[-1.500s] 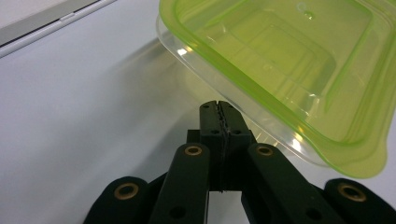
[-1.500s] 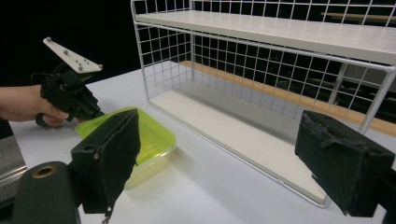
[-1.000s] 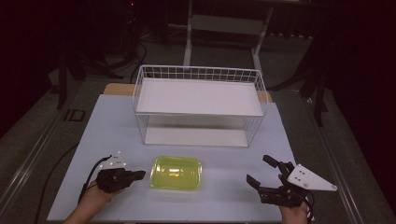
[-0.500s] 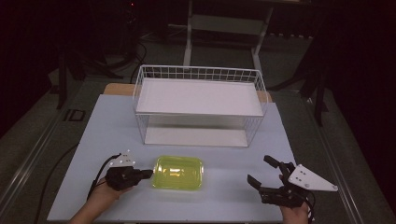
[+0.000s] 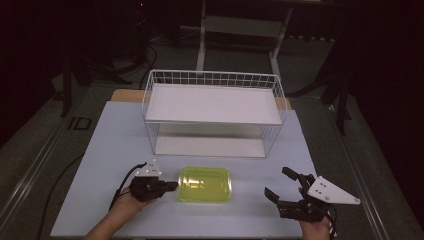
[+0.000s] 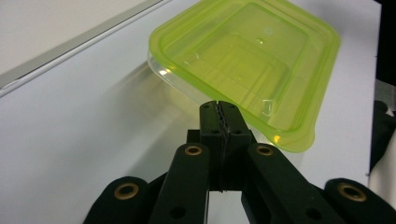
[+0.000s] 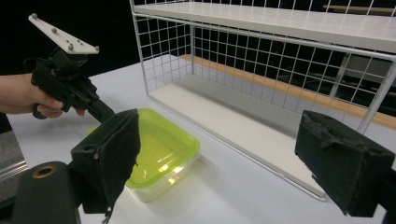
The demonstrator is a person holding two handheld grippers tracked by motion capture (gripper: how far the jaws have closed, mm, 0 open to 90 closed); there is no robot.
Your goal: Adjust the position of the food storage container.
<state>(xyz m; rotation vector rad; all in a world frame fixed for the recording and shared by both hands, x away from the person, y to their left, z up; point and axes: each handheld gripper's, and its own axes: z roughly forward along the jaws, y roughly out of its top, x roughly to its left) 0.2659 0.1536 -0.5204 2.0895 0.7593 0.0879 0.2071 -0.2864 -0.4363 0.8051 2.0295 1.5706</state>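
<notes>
In front of the white wire rack (image 5: 212, 112), a translucent lime-green plastic container (image 5: 205, 184) with rounded corners lies flat on the pale table (image 5: 100, 150), long axis running parallel to the rack's front edge. The left gripper (image 5: 170, 186), jaws pressed together, meets the container's left rim; whether it pinches the rim, I cannot tell. The right gripper (image 5: 280, 185), right of the container, gapes wide, holding nothing.

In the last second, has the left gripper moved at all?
Yes. In the high view the left gripper has slid right, toward the green box, and its closed jaws now reach the box's near edge. The wire rack behind has stayed put.
</notes>
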